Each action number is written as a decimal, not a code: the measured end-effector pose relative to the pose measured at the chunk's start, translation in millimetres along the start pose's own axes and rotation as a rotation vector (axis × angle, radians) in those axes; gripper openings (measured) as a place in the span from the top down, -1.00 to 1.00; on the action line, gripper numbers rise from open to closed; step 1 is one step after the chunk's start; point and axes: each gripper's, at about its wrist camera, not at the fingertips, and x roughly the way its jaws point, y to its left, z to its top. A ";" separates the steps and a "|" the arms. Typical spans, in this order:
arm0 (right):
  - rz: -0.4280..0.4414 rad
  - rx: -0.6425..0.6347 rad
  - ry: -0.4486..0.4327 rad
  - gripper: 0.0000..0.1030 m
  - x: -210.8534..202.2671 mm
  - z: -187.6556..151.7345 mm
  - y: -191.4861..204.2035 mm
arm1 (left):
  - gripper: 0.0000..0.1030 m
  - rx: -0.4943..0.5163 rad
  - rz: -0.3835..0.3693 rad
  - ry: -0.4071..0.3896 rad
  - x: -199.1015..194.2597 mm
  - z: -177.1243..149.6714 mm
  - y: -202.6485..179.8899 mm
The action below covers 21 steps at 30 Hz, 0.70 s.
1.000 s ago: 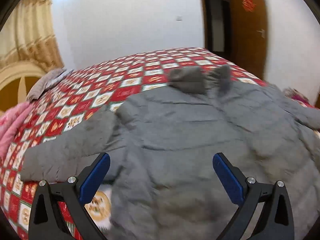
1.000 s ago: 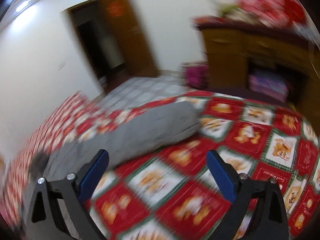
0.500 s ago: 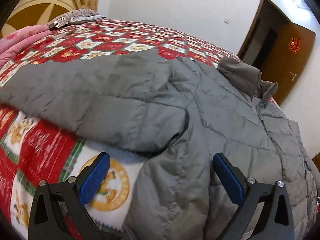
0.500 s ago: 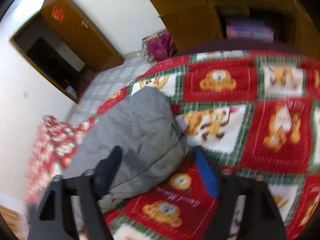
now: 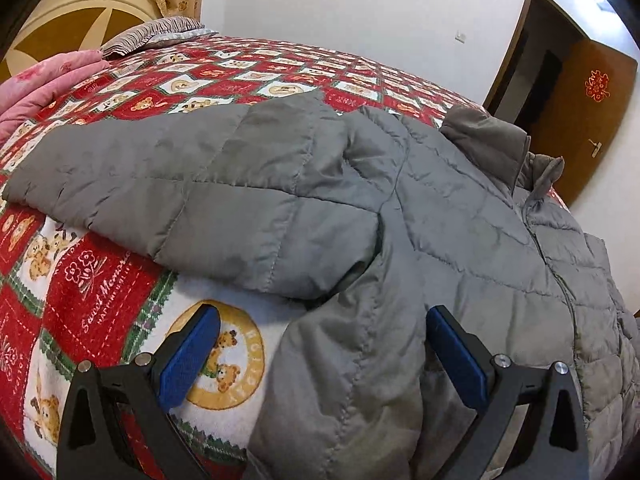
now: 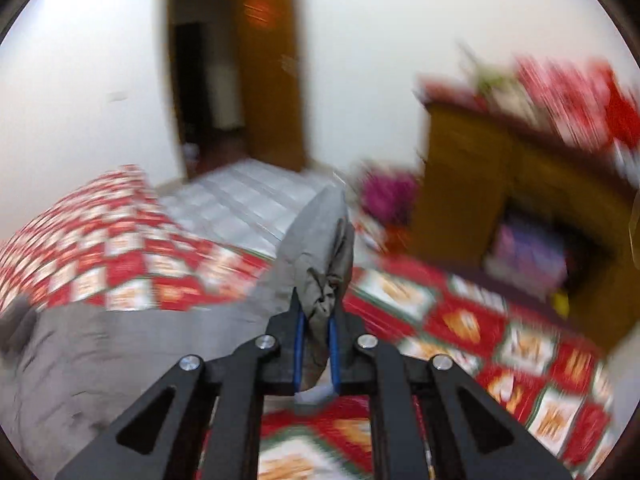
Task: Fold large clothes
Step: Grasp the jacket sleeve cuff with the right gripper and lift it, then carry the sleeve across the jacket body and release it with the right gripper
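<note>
- A big grey puffy quilted jacket (image 5: 460,216) is spread flat on the bed, front side up, so that it can be folded.
- One long grey sleeve (image 5: 192,196) is laid out across the blanket toward the bed's left edge, in the left wrist view.
- The left gripper (image 5: 320,356) is held low over the jacket's near side edge with its jaws wide apart. Nothing is pinched; the grey cloth only lies between them, likely ready to be grabbed.
- The right gripper (image 6: 316,330) has just been closing, and its jaws are now clamped on the end of the other grey sleeve (image 6: 320,248). The sleeve end is lifted off the bed, probably so it can be folded in over the jacket's body.
- The bed is covered by a red and white checked blanket with teddy bears (image 5: 96,280).
- A pink folded blanket (image 5: 36,88) is seen near the bed's head, by a cream round headboard (image 5: 76,12).
- A brown wooden door (image 5: 588,120) stands open in a white wall.
- A brown wooden cabinet (image 6: 500,184) is seen past the bed's right edge, blurred.
</note>
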 end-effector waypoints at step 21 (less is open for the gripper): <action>0.741 -0.504 0.193 0.76 -97.5 -151.7 382.7 | -0.98 -0.110 -0.152 -0.049 -5.3 0.5 25.0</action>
